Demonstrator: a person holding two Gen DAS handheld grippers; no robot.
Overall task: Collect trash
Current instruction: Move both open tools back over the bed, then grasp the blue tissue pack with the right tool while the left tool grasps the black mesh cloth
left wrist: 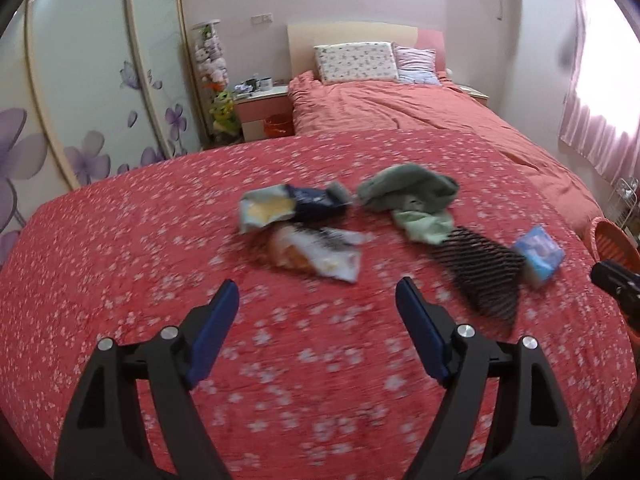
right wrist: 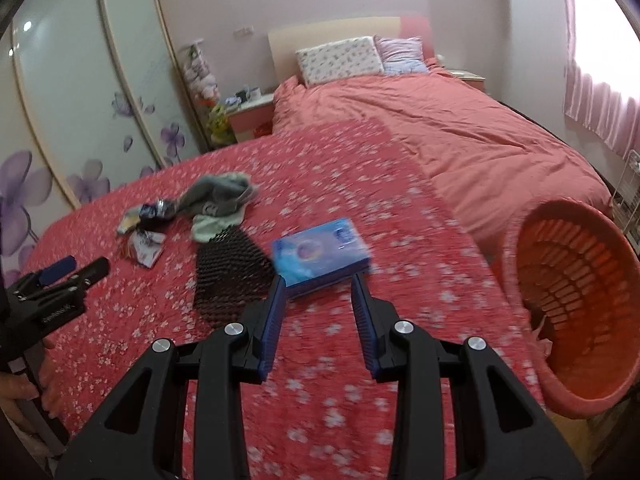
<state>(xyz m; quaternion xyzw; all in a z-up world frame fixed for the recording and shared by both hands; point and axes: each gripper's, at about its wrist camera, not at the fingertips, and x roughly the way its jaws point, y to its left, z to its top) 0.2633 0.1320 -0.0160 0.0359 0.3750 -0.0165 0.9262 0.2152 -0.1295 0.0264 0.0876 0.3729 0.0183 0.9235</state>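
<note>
- Looking from the left wrist: the left tool (left wrist: 316,292) hangs over the red flowered bedspread (left wrist: 120,280) with its blue fingers wide apart and nothing between them.
- Just past it lie two snack wrappers — a dark blue one (left wrist: 292,204) and a white one (left wrist: 320,252) — touching each other.
- To their right sit a green cloth (left wrist: 412,196), a black striped cloth (left wrist: 484,268) and a blue tissue pack (left wrist: 540,254).
- Looking from the right wrist: the right tool (right wrist: 318,284) is part open and holds nothing; the blue tissue pack (right wrist: 320,256) lies just beyond its tips.
- An orange basket (right wrist: 576,292) stands at the bed's right edge, with the left tool (right wrist: 76,268) off to the far left.
</note>
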